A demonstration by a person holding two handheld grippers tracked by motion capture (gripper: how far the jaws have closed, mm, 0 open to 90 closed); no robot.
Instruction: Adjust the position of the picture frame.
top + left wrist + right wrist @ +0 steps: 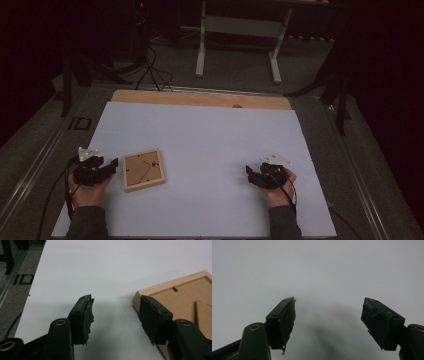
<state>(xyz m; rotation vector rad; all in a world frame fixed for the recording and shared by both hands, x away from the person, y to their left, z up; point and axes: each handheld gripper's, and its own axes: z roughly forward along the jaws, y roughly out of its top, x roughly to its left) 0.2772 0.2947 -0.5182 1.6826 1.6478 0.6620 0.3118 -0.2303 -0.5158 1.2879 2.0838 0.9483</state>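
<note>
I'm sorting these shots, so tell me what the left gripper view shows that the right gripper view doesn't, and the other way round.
Left gripper view: the wooden picture frame, lying back side up beside the left gripper, plus the table edge and dark floor. Right gripper view: the right gripper above bare white tabletop. Shared: two open black jaws with nothing between them, over that white surface.

Frame [144,170]: flat on the sheet [210,135], left of middle.
Left gripper [114,165]: just left of the frame.
Right gripper [248,172]: well right of it.
</note>
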